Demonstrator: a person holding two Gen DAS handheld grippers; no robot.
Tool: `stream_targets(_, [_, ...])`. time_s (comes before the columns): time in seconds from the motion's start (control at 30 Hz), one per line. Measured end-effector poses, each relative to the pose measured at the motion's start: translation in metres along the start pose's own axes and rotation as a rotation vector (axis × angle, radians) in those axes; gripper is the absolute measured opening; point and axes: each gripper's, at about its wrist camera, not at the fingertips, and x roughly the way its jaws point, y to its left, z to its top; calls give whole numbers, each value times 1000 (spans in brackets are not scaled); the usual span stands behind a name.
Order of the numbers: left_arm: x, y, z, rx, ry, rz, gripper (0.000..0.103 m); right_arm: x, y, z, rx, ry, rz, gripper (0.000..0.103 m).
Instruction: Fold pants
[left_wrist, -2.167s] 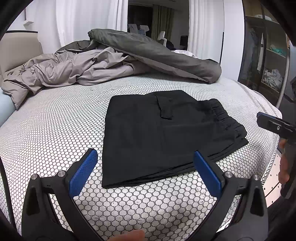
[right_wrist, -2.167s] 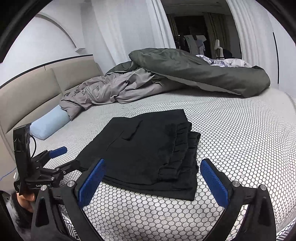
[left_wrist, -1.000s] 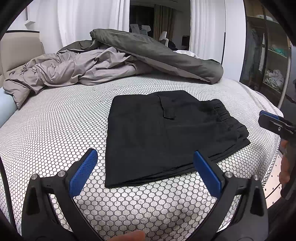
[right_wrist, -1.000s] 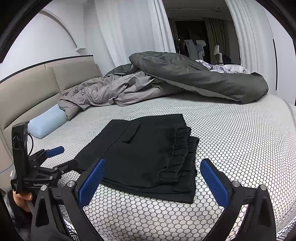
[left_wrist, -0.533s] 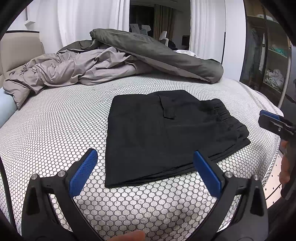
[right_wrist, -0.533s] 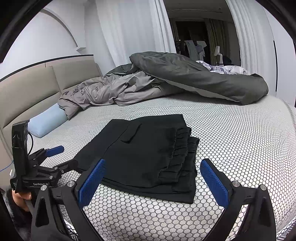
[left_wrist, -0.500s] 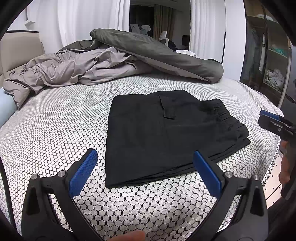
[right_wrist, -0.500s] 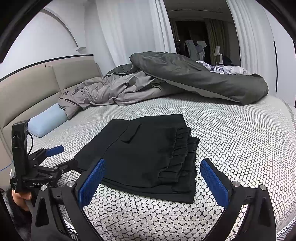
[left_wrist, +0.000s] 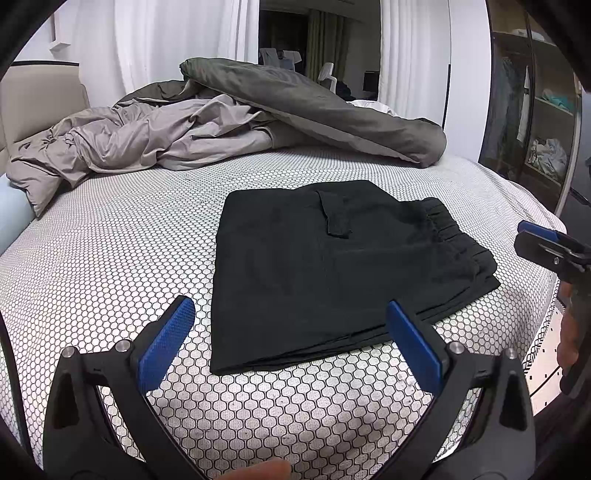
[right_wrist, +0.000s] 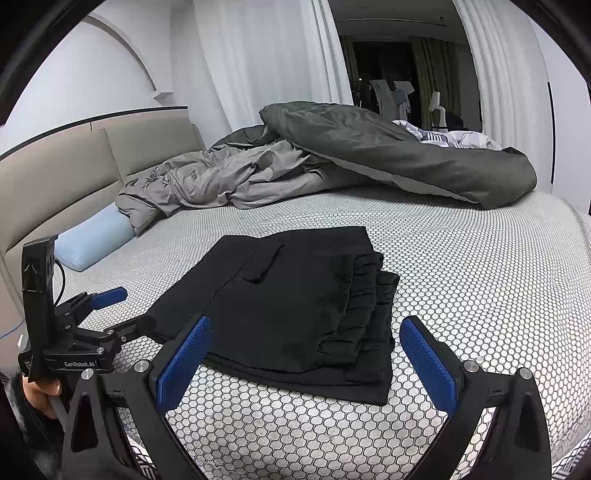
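1. Right gripper (left_wrist: 554, 247) showing only partly at the left wrist view's right edge, its far finger cut off by the frame.
2. Hand (right_wrist: 38, 393) holding the left gripper (right_wrist: 107, 314) mostly hiding behind that gripper's body in the right wrist view.
3. Light blue pillow (right_wrist: 92, 240) lying half under the grey duvet (right_wrist: 229, 177).
4. Striped bedding (right_wrist: 443, 138) peeking out behind the duvet, mostly hidden.
5. Wardrobe shelves (left_wrist: 546, 122) blurring together, contents too small to tell.
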Motion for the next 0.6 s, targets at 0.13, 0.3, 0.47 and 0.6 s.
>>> stream_targets(0.13, [0, 1, 0, 1, 0, -1, 103, 0, 0, 0, -1, 0, 1, 103])
stream_targets(0.3, [0, 3, 0, 2, -1, 0, 103, 0, -1, 0, -4, 1, 1, 103])
stream_targets(0.47, [0, 5, 0, 2, -2, -2, 103, 0, -2, 0, -4, 0, 1, 103])
stream_targets(0.6, [-1, 5, 0, 3, -3, -2, 103, 0, -1, 0, -4, 0, 0, 103])
